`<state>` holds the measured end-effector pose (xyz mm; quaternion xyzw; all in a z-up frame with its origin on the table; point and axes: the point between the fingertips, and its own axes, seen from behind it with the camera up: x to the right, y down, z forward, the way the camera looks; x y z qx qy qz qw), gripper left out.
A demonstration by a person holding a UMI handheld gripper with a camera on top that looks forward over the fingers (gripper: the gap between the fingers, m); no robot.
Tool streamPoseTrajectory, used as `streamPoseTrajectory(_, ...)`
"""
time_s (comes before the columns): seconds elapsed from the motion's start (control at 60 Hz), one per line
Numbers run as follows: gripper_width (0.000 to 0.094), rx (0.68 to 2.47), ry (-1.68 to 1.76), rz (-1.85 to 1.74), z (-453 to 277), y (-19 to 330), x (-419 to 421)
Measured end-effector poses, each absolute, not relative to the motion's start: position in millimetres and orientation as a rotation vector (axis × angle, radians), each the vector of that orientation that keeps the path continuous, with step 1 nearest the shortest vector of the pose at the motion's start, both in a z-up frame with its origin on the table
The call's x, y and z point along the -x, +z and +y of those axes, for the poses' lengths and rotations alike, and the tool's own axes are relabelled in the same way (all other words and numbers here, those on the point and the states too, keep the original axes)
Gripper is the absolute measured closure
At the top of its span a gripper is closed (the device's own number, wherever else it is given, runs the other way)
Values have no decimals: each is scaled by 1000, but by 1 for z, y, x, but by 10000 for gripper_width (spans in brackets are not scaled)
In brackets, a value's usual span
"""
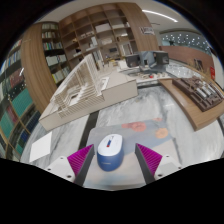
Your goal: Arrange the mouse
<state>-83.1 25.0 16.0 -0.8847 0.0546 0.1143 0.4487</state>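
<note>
Two pink-padded fingers of the tongs (112, 160) stand wide apart, holding nothing — the computer mouse (110, 150) lies between them with a gap either side, resting on a blue mouse mat (125, 138) on the counter (60, 135). Its long axis runs straight ahead, along the fingers; which end is the front I cannot tell.

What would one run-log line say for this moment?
gripper: open | mouse: between fingers, on mouse pad | step: not gripped
</note>
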Motion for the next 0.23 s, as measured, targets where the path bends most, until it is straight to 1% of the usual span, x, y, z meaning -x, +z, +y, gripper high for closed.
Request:
streamPoseTrajectory(0.067,93,2157,290,127,16,25,70)
streamPoseTrajectory(0.1,104,2152,277,121,-7,36,48)
streamPoseTrajectory(0.217,104,2122,215,135,-36,41,-2)
streamPoseTrajectory(0.233,102,2120,206,137,-50,40,-19)
